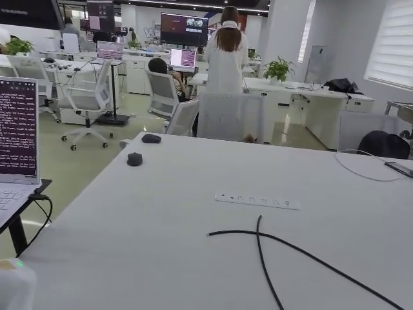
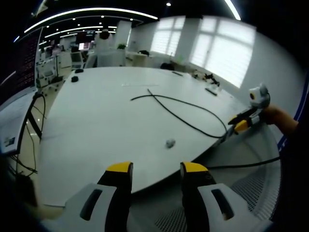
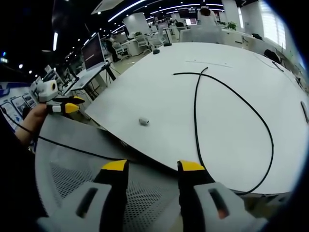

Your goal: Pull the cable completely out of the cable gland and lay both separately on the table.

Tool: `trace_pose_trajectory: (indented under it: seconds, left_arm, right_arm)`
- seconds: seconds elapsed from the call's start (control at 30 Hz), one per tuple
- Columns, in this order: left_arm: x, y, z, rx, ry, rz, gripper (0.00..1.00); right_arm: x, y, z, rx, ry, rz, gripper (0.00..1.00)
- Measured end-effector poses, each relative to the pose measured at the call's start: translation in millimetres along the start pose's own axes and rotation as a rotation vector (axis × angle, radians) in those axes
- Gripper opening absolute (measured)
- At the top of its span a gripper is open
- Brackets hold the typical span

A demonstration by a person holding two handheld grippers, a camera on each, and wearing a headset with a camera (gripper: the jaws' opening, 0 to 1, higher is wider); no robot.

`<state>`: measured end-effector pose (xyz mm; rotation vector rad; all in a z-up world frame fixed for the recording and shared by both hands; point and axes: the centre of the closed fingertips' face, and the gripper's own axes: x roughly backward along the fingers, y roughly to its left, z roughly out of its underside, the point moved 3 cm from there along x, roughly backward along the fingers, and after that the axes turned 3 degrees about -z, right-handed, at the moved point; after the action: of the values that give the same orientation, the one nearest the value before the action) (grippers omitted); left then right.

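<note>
One white table (image 1: pixel 129 226) stands in an open office with desks (image 1: pixel 303 90). The black cable (image 1: pixel 310 255) lies looped on it, and the small grey cable gland (image 2: pixel 170 143) lies apart from it, near the edge. The left gripper (image 2: pixel 153 169) and the right gripper (image 3: pixel 152 166) are parted and empty.

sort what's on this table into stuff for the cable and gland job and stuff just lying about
For the job: black cable; cable gland, apparently the small grey piece lying apart from it; left hand-held gripper, open; right hand-held gripper, open.

Lying about: power strip; near mouse; far mouse; laptop.
</note>
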<state>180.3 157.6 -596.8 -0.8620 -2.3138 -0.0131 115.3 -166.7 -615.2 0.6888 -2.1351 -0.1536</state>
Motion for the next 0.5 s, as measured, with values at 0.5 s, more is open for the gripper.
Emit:
trace_pose_trajectory:
  seconds: [0.5]
  left_arm:
    - [-3.5,-1.4,2.0,0.002,0.008,0.003,0.4]
  right_arm:
    - [-0.7,-3.6,1.1,-0.006,0.004,0.0,0.42]
